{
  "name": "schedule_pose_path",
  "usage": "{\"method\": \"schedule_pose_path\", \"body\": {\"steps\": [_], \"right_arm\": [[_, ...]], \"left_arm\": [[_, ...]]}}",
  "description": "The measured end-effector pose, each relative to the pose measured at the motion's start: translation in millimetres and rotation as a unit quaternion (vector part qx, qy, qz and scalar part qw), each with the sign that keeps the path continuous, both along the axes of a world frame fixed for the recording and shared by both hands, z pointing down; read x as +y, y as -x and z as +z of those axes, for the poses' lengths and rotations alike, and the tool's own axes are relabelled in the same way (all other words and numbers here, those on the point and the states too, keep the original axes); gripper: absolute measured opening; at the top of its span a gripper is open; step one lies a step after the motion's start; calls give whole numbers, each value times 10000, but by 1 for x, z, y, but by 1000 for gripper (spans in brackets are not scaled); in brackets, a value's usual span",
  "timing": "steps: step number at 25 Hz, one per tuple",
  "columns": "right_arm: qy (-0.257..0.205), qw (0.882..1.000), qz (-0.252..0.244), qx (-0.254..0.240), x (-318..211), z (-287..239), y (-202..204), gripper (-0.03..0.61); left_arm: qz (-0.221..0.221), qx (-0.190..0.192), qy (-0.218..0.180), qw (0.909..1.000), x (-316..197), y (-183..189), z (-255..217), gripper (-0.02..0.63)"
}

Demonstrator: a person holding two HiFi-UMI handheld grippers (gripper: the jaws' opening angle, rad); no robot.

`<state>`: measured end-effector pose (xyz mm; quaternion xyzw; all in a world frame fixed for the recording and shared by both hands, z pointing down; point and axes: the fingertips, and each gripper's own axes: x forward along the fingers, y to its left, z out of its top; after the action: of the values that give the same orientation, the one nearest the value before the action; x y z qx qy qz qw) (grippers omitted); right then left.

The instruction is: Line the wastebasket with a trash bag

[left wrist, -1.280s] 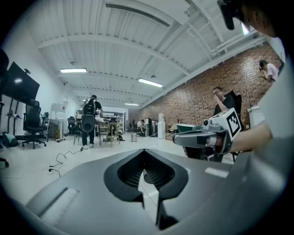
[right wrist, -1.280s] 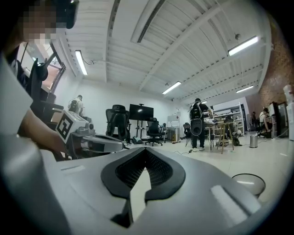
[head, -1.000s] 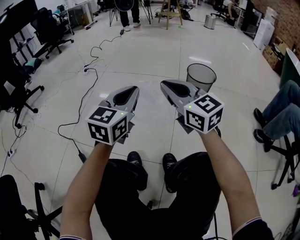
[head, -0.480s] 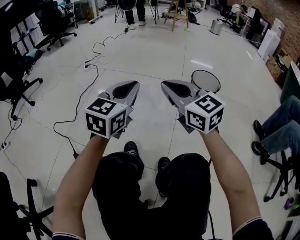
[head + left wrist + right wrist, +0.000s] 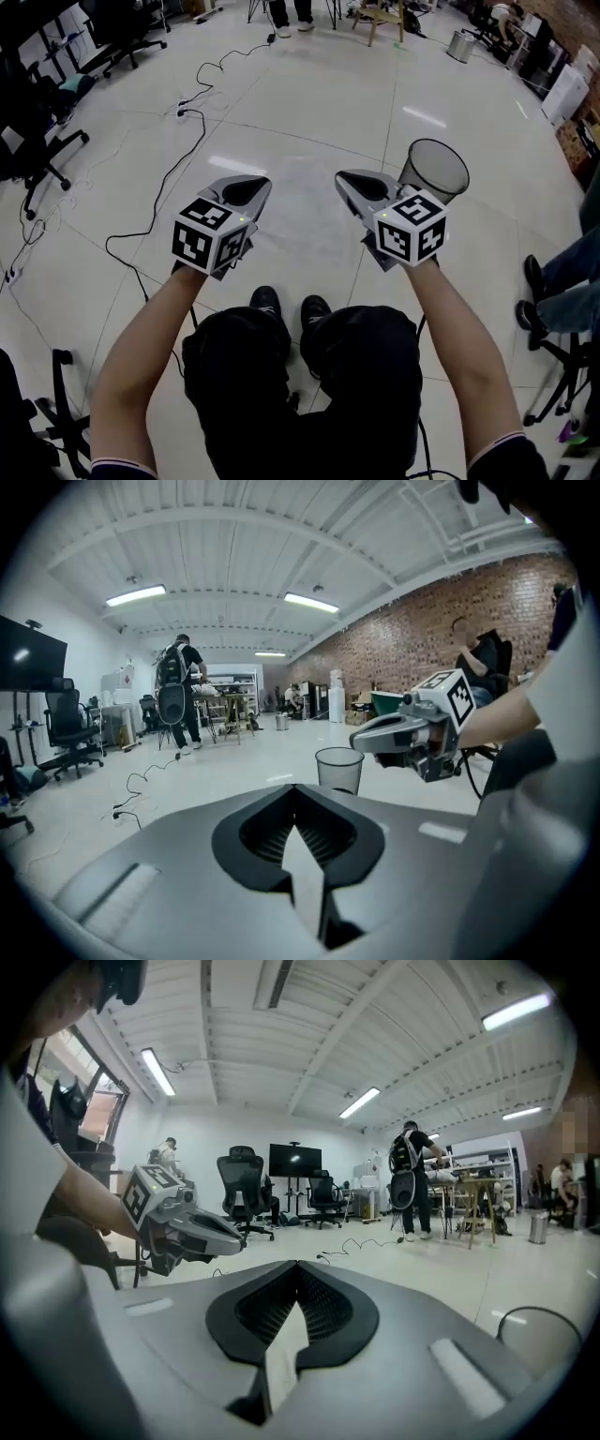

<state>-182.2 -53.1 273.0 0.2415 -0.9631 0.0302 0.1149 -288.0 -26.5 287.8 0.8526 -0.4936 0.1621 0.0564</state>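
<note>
Two grippers: left gripper [image 5: 255,184] and right gripper [image 5: 352,179] are held out side by side, apart, pointing forward and slightly down.
Left jaws: closed, pinching a thin pale edge of the bag [image 5: 302,860].
Right jaws: closed in the same way on another edge of the bag.
Bag: thin and translucent. In the head view it shows as a faint sheet slung between the two grippers above the floor [image 5: 281,112]. Whether its mouth is open cannot be told.
Basket: the basket [image 5: 433,171] stands upright on the floor with no liner. It is ahead and to the right, just beyond the right gripper in the head view, and the bag is clear of it.
Step in hand: judged to be bringing the held bag towards the basket. Lining has not begun.
Next move: judged to need both grippers shifted right and forward over the rim. The bag mouth should be spread wide, its body lowered inside and the edge folded over the rim. Both pinches must hold, as thin film slips easily.
</note>
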Motion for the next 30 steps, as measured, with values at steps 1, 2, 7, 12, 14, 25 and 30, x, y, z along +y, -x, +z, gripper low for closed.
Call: {"method": "schedule_pose_path", "body": {"steps": [1,2,7,12,14,25,30], "right_arm": [[108,9999,4,-9,-6,10,3,2],[197,9998,-6,7,-11,20,5,2],[639,9976,-80,246,-24,82,6,21],[1026,9934,43,505,-35,144,-1,34],[1209,9909,139,580,-38,169,-8,41],[2201,9613,784,1456,-46,301,-50,98],[2643,9379,1193,1905,-54,355,-73,150]], "left_arm": [[-4,-18,75,10000,-6,5,10,11],[-13,-34,145,9999,-12,8,19,11],[-71,-118,527,9985,-36,15,74,11],[-178,-39,931,9955,-49,30,135,11],[-222,-41,1123,9934,-52,36,160,11],[-529,-144,1998,9783,-55,64,275,11],[-555,-181,2293,9716,-54,63,304,11]]}}
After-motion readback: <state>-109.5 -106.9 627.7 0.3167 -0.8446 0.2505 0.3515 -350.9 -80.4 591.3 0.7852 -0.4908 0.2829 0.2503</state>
